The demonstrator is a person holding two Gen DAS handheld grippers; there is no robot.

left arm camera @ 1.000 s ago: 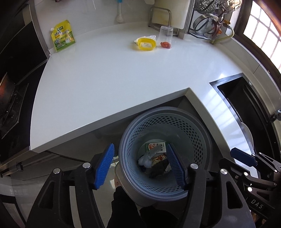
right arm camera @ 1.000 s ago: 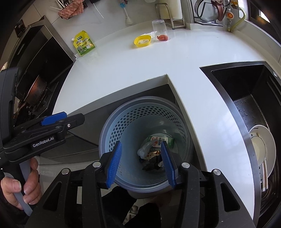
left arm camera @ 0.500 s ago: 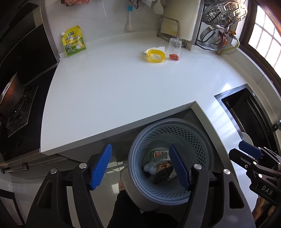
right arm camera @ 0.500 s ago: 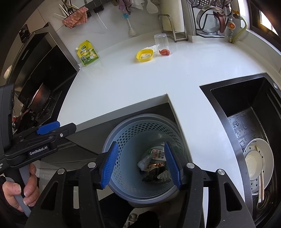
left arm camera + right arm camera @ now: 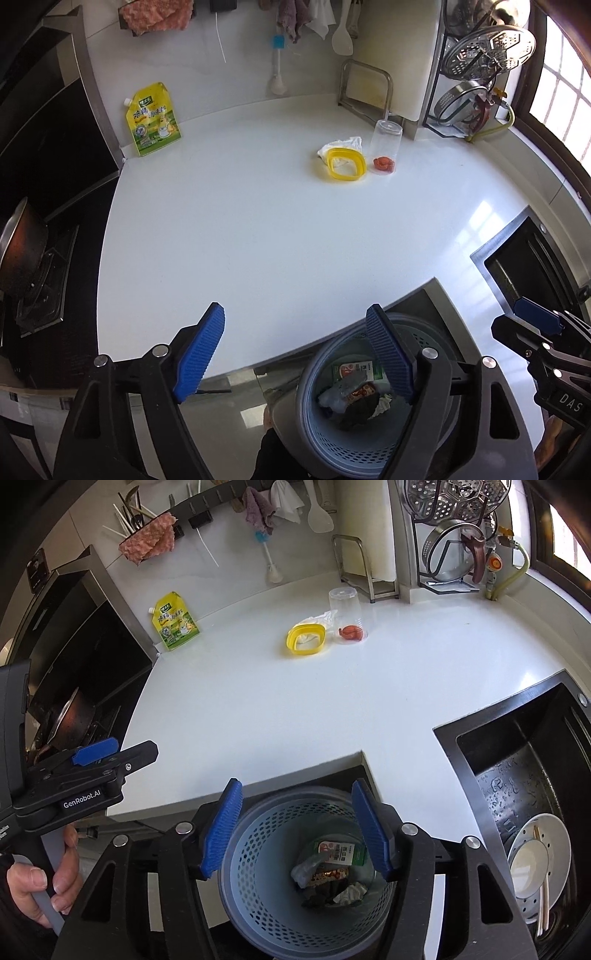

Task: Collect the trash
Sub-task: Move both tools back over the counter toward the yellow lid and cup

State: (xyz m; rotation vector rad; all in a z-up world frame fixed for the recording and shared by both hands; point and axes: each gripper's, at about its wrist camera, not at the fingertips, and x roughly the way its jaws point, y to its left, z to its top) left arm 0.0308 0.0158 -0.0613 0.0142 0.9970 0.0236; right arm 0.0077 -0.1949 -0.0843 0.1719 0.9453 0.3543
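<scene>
A blue-grey perforated trash bin (image 5: 332, 439) (image 5: 266, 897) stands on the floor below the counter's front edge, with several wrappers and crumpled bits (image 5: 332, 871) inside. My left gripper (image 5: 295, 350) is open and empty, above the counter edge and the bin. My right gripper (image 5: 295, 827) is open and empty, above the bin. At the back of the white counter (image 5: 258, 229) lie a yellow ring lid (image 5: 345, 168) on crumpled white paper (image 5: 341, 144), a clear upturned cup (image 5: 386, 146) and a red scrap (image 5: 384, 164). A yellow pouch (image 5: 153, 120) leans on the wall.
A stove with a pan (image 5: 22, 251) is at the left. A black sink (image 5: 517, 786) with a white plate (image 5: 535, 864) is at the right. A dish rack (image 5: 476, 74) and a metal stand (image 5: 365, 92) are at the back.
Both grippers have risen and tilted up from the bin toward the counter. More of the counter and back wall shows. Both stay open and empty.
</scene>
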